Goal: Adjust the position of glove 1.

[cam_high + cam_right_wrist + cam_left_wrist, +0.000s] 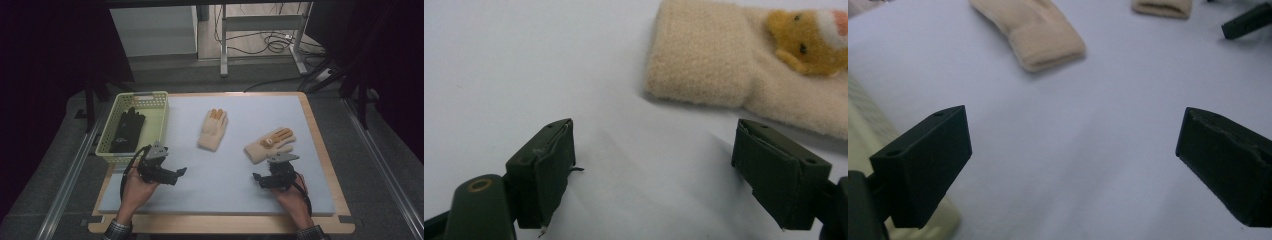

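A wooden table (320,150) carries a pale blue-grey mat (235,170) that covers most of its top. At the mat's left edge sits a light yellow-green basket (157,117) with a black glove (126,131) lying inside it. Two cream knitted gloves lie on the mat, well apart from each other: the middle glove (213,129) rests near the centre with its orange fingertips pointing away from the person and its ribbed cuff toward them, and the right glove (270,144) lies at an angle farther right, with a small yellow animal patch (800,44) on its back. The left gripper (181,171), held in the person's left hand (136,187), hovers low over the mat just beside the basket's near corner, its jaws spread wide with nothing between them, the middle glove's cuff ahead of it. The right gripper (257,177), in the right hand (292,192), sits just short of the right glove's cuff, jaws likewise apart and empty.
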Motion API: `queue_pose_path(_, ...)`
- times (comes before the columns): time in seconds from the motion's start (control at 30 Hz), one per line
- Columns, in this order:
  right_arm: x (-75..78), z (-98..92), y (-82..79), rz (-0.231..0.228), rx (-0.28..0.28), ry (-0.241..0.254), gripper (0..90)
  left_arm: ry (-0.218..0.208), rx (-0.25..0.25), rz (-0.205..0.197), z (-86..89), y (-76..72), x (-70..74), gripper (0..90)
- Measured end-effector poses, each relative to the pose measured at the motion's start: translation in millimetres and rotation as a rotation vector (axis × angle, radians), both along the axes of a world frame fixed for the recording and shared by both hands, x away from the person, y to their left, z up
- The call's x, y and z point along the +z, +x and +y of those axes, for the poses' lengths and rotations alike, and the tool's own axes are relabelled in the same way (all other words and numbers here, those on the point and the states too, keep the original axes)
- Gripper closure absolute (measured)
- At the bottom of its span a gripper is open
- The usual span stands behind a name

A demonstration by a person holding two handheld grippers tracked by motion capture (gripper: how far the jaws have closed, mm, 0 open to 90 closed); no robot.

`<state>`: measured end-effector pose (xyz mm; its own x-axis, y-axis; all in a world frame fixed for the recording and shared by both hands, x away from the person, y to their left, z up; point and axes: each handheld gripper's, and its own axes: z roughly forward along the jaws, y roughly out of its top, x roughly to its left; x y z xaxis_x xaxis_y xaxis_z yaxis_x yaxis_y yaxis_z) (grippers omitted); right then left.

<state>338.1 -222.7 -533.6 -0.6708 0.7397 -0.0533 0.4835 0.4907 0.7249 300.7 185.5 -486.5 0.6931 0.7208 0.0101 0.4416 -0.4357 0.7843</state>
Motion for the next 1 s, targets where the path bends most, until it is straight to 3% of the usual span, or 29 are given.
queue_pose_path(0.07,0.0,0.0,0.0,0.001,0.000,0.000,17.2,0.010,0.001,0.022,-3.8,-3.0,-15.8,1.6)
queue_pose_path(0.13,0.1,0.2,0.0,0.002,-0.001,0.000,17.2,0.013,0.005,0.027,-4.3,-3.4,-20.2,1.5)
queue_pose_path(0.43,0.3,0.3,0.2,0.005,-0.002,-0.002,16.7,0.084,0.055,0.090,-0.5,-4.1,-64.5,1.7)
queue_pose_path(0.6,0.4,0.3,0.2,0.005,-0.002,-0.001,16.7,0.047,0.061,0.138,3.1,0.0,-65.3,2.0)
queue_pose_path(0.9,2.0,-0.1,-3.8,0.009,0.004,-0.002,17.2,0.049,0.060,0.131,3.4,-0.3,-65.7,1.9)
queue_pose_path(1.0,10.7,0.7,-8.3,0.005,0.022,0.014,17.2,0.048,0.060,0.131,3.4,-0.3,-65.7,2.0)
